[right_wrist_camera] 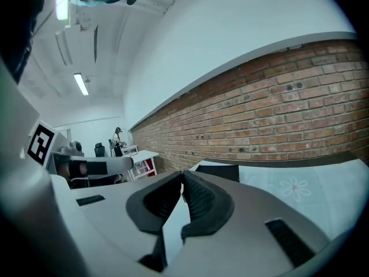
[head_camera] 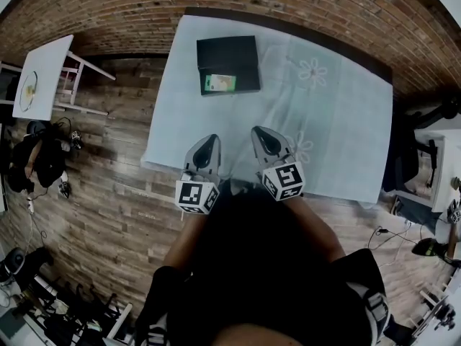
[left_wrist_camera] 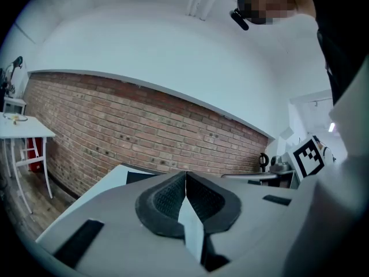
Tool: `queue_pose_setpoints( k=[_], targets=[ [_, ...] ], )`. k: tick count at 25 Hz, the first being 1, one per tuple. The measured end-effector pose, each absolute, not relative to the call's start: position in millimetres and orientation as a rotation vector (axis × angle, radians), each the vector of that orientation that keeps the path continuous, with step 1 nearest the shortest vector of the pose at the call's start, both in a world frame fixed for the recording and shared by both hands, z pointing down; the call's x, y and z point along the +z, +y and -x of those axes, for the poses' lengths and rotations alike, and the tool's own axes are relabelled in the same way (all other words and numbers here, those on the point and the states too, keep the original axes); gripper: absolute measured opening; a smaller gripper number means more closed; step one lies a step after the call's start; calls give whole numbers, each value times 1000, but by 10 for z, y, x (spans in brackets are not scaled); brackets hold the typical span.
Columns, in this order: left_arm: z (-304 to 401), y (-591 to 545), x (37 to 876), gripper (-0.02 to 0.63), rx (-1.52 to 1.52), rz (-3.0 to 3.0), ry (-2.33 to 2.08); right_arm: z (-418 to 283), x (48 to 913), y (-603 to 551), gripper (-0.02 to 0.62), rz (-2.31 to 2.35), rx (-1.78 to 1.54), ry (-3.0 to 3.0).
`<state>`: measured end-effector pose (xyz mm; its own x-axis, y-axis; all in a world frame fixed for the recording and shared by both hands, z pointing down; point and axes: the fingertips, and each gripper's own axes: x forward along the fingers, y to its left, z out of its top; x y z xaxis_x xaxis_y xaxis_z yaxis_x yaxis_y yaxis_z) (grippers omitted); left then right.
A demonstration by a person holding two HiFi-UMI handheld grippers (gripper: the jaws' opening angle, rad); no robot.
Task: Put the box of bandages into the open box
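A black open box (head_camera: 238,55) sits at the far left of the table (head_camera: 346,121), which has a pale blue cloth. A small green box of bandages (head_camera: 218,83) lies inside it, at its near left corner. My left gripper (head_camera: 209,143) and right gripper (head_camera: 261,135) hang side by side over the table's near edge, well short of the black box. Both point toward the box, shut and empty. In the left gripper view the left gripper (left_wrist_camera: 185,175) has its pads together. The right gripper (right_wrist_camera: 182,174) is likewise shut, with the black box (right_wrist_camera: 220,171) just beyond it.
A brick wall (head_camera: 288,6) runs behind the table. A small white side table (head_camera: 45,74) stands to the left on the wooden floor (head_camera: 108,193). Bags and cables (head_camera: 43,161) lie at the far left, and more furniture (head_camera: 432,164) stands on the right.
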<state>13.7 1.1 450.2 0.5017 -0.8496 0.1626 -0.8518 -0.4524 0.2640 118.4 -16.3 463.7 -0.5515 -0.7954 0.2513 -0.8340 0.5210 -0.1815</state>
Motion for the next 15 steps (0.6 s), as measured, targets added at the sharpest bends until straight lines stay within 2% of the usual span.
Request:
queue_pose_setpoints(
  k=[15],
  targets=[
    [-131, 117, 4386, 32, 19, -2489, -1478, -1198, 4498, -20, 35, -1411, 400, -2643]
  ],
)
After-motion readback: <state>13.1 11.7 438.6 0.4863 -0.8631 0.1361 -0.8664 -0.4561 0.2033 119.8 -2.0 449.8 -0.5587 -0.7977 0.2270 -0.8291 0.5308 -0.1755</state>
